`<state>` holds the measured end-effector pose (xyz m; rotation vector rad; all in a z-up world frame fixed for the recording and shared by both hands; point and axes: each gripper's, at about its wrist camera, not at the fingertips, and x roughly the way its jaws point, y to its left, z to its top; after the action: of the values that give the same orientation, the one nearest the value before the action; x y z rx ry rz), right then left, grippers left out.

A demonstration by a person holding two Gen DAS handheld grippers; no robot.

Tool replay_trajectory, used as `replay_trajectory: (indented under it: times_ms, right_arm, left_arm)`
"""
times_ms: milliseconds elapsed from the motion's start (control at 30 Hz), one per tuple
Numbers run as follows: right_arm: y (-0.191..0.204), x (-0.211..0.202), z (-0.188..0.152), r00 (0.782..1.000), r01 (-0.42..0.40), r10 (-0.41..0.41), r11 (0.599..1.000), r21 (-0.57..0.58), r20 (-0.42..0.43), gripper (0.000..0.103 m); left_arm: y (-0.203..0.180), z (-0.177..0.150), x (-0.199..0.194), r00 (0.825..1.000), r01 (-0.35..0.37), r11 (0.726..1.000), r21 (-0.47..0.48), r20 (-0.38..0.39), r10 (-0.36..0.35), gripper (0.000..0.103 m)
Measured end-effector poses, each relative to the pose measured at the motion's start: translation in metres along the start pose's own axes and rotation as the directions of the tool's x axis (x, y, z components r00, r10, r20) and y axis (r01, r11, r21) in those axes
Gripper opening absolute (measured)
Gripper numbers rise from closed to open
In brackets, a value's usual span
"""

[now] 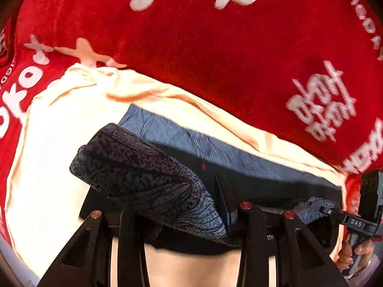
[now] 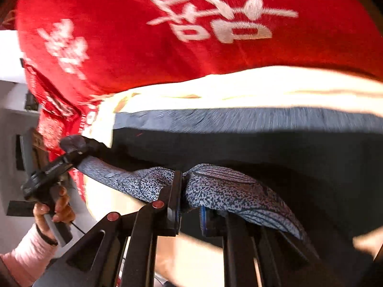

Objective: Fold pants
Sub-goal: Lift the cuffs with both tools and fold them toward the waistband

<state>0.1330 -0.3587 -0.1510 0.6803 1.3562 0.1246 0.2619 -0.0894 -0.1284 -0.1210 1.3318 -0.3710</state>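
Note:
The pants [image 1: 148, 174] are dark blue with a speckled leaf print; a lifted edge drapes over my left gripper [image 1: 215, 205], which is shut on it. The rest of the pants [image 1: 215, 148] lies flat on a pale yellow cloth [image 1: 52, 143]. In the right wrist view my right gripper [image 2: 184, 186] is shut on the same lifted edge [image 2: 229, 191], which stretches left to my left gripper [image 2: 71, 154]. My right gripper also shows at the far right of the left wrist view [image 1: 318, 205].
A red blanket with white lettering [image 1: 215, 47] covers the surface beyond the yellow cloth and also shows in the right wrist view [image 2: 143, 47]. White furniture [image 2: 12, 119] stands at the left edge. The person's hands hold both gripper handles.

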Motion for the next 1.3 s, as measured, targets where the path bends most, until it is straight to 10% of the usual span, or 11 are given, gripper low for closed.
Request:
replay_trajectory:
  times_ms: [300,433,833,900,1000,1133,1300]
  right_arm:
    - [-0.044,0.055,0.037,0.996,-0.012,0.019,0.997,0.083,-0.082,0.014]
    - [-0.029,0.034,0.031,0.997,-0.001,0.000,1.000,-0.007,-0.082,0.016]
    - [-0.002,0.010,0.020,0.998,0.053,-0.054,0.998,-0.040,-0.029,0.030]
    - [-0.016,0.016,0.028,0.999,0.032,-0.031,0.999,0.026,-0.037,0.045]
    - [-0.029,0.021,0.040,0.999,-0.050,0.049,0.991,0.125,0.013,0.101]
    - [-0.031,0.018,0.044,0.995,-0.096,0.086,0.977,0.188,0.059,0.101]
    - [-0.006,0.024,0.026,0.996,0.088,-0.088,0.996,-0.015,-0.005,0.101]
  left_arm:
    - [-0.001,0.026,0.047,0.997,-0.064,0.996,-0.060,-0.040,0.061,0.048]
    - [-0.002,0.026,0.007,0.990,-0.136,0.990,-0.033,0.031,0.137,0.081]
    - [-0.037,0.002,0.055,0.963,-0.257,0.956,0.145,-0.040,0.265,0.081]
    - [-0.037,0.006,0.068,0.958,-0.279,0.952,0.130,-0.038,0.286,0.081]
    - [-0.041,0.009,0.079,0.947,-0.317,0.937,0.150,-0.009,0.322,0.081]
    - [-0.048,0.012,0.084,0.939,-0.337,0.921,0.194,-0.007,0.345,0.081]
    - [-0.029,0.030,0.087,0.935,-0.350,0.930,0.108,-0.021,0.354,0.093]
